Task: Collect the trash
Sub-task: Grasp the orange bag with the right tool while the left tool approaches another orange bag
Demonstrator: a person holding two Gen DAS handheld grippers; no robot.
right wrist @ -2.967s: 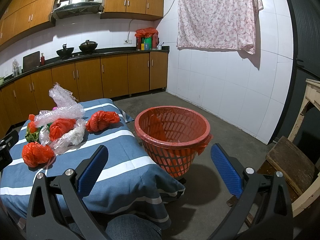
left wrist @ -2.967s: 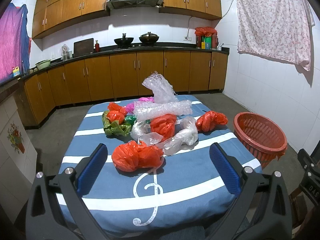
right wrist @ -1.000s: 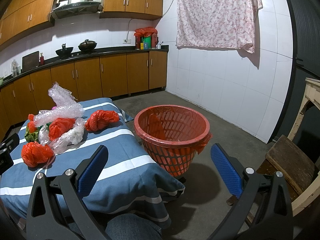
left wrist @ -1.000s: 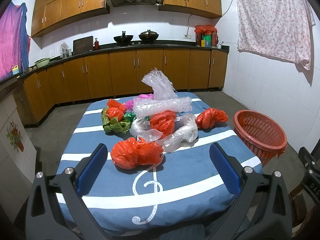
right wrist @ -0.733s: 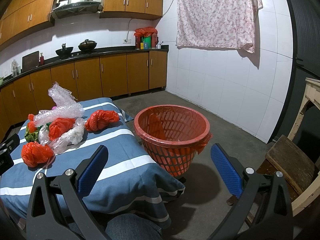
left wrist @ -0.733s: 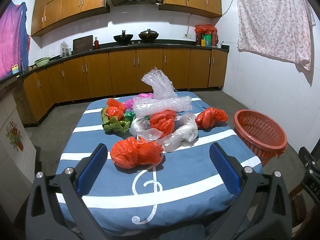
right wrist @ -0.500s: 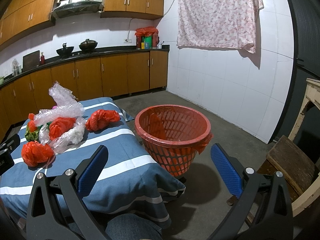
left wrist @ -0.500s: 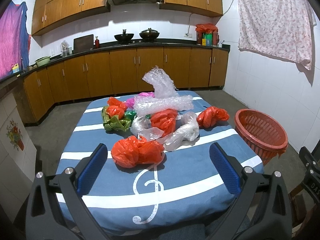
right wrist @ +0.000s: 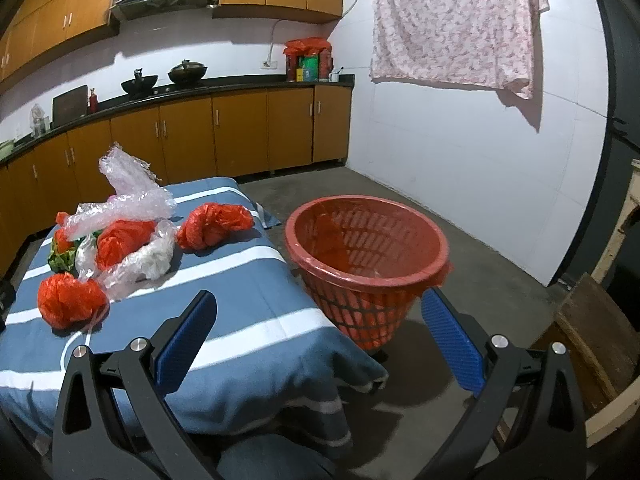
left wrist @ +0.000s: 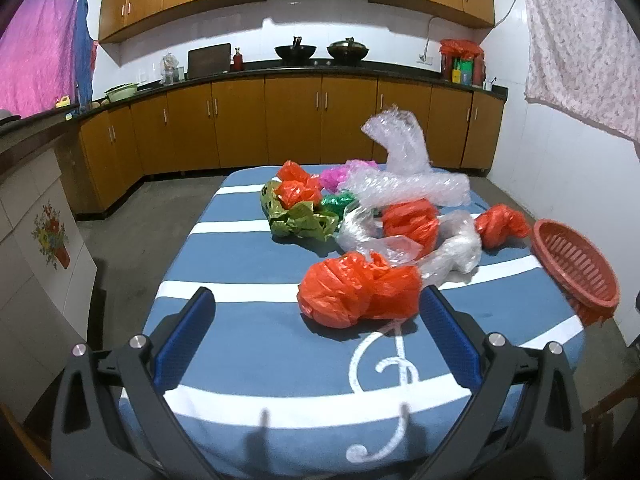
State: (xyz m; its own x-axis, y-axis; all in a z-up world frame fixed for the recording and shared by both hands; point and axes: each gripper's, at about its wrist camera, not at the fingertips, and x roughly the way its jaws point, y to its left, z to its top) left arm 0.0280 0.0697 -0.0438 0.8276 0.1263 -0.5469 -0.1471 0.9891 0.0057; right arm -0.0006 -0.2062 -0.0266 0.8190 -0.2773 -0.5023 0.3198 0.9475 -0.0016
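Note:
A heap of crumpled plastic trash lies on the table with the blue striped cloth. The nearest piece is an orange bag, also in the right wrist view. Behind it lie clear bubble wrap, a green bag, a pink bag and more orange bags. A red basket stands on the floor right of the table. My left gripper is open and empty, just short of the nearest orange bag. My right gripper is open and empty, over the table's near right corner.
Wooden kitchen cabinets and a dark counter run along the far wall. A flowered cloth hangs on the right wall. A wooden chair stands at the far right. Concrete floor surrounds the basket.
The left gripper has swung left and moved closer to the table, so the trash heap now sits right of centre. The right gripper has barely moved. Both stay open.

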